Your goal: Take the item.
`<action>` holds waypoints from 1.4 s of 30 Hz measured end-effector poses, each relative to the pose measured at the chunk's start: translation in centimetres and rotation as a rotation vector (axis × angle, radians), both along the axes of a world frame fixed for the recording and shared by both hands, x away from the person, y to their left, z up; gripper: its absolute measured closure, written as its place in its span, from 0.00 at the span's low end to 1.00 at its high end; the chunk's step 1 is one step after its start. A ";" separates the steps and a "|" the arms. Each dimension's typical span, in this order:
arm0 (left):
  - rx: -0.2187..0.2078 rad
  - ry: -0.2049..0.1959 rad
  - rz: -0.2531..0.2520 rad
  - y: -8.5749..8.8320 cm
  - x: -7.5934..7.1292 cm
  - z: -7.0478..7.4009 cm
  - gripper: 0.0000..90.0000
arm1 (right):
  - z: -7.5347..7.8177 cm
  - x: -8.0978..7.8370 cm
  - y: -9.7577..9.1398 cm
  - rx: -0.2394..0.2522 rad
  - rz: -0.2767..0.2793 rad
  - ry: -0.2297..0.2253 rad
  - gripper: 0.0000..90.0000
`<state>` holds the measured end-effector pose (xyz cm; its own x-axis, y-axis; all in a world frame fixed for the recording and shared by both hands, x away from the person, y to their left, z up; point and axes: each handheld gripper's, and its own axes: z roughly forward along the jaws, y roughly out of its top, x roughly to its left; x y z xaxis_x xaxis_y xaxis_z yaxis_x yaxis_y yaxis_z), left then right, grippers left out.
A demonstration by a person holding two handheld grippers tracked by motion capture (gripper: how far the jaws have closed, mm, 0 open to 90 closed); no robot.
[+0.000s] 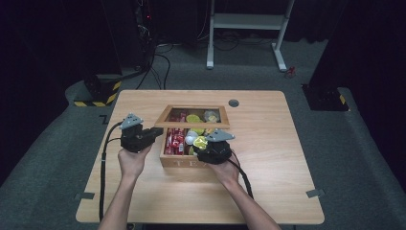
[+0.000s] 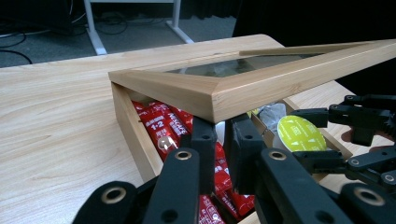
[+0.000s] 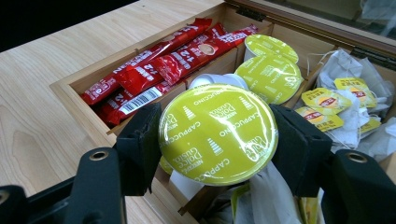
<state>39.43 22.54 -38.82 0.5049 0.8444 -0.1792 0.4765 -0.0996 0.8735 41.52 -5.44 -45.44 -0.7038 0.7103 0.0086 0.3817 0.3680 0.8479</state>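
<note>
The right gripper [image 3: 215, 140] clamps a yellow-green coffee capsule [image 3: 217, 133] over the wooden tea box [image 1: 178, 162]. The left gripper [image 2: 223, 135] pinches the raised lid [image 2: 243, 91], jaws nearly together.

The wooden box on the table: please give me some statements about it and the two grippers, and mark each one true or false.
1. The right gripper holds a yellow-green capsule. True.
2. The lid of the wooden box lies flat and shut. False: it is raised, with the left gripper shut on its front edge.
3. Red sachets lie in one compartment. True.
4. The box is empty apart from the sachets. False: it also holds more capsules and tea bags.
</note>
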 end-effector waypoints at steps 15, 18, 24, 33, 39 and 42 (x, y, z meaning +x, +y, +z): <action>-0.001 0.000 0.000 0.0 0.0 0.0 0.92 | 0.6 -0.1 -1.8 0.016 -0.025 -0.003 0.42; -0.002 -0.001 0.000 0.0 0.0 0.0 0.92 | 0.7 -0.1 -2.1 0.020 -0.033 0.000 0.42; -0.002 -0.001 0.000 0.0 0.0 0.0 0.92 | 0.8 0.1 -2.7 0.023 -0.044 0.000 0.43; 0.000 0.001 -0.002 0.0 0.0 0.0 0.92 | 1.0 0.4 -3.7 0.039 -0.066 0.003 0.43; -0.002 0.000 -0.001 0.0 0.0 0.0 0.92 | 1.1 0.5 -4.5 0.039 -0.076 0.007 0.42; -0.001 0.001 -0.002 0.0 0.0 0.0 0.92 | 1.1 0.5 -4.9 0.042 -0.088 0.010 0.42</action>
